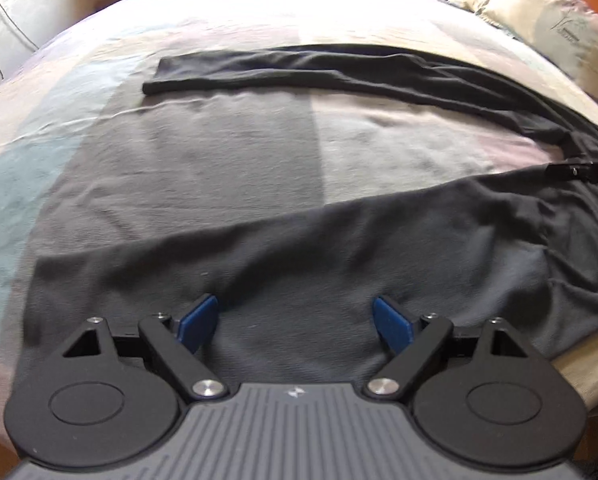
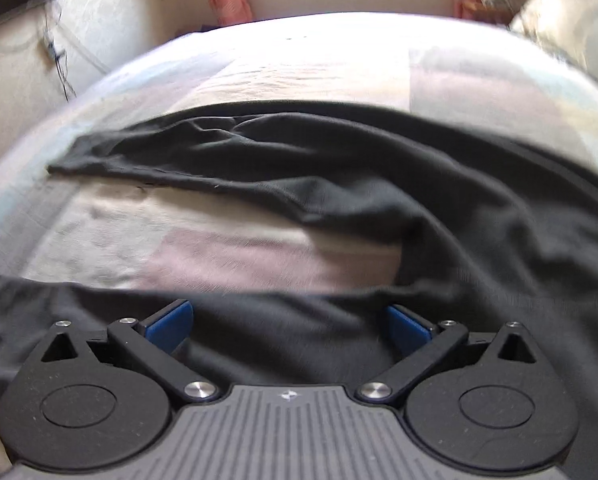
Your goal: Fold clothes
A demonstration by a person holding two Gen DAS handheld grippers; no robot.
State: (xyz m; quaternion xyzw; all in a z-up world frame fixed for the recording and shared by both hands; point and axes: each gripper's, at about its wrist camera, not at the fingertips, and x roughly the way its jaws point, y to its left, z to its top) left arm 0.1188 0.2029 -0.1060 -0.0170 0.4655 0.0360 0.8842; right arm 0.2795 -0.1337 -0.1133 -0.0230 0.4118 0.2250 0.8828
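Lying flat: blk trousers (image 1: 299,248), unlabelled.

Dark garment (image 1: 339,248) cut off at right edge; right wrist view motion-blurred.

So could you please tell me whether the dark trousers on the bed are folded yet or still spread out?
Spread out: the dark trousers lie flat on the bed, legs apart in a V.

Pillow (image 1: 539,20) on patchwork bedspread (image 1: 179,152); pink curtains (image 2: 229,0).
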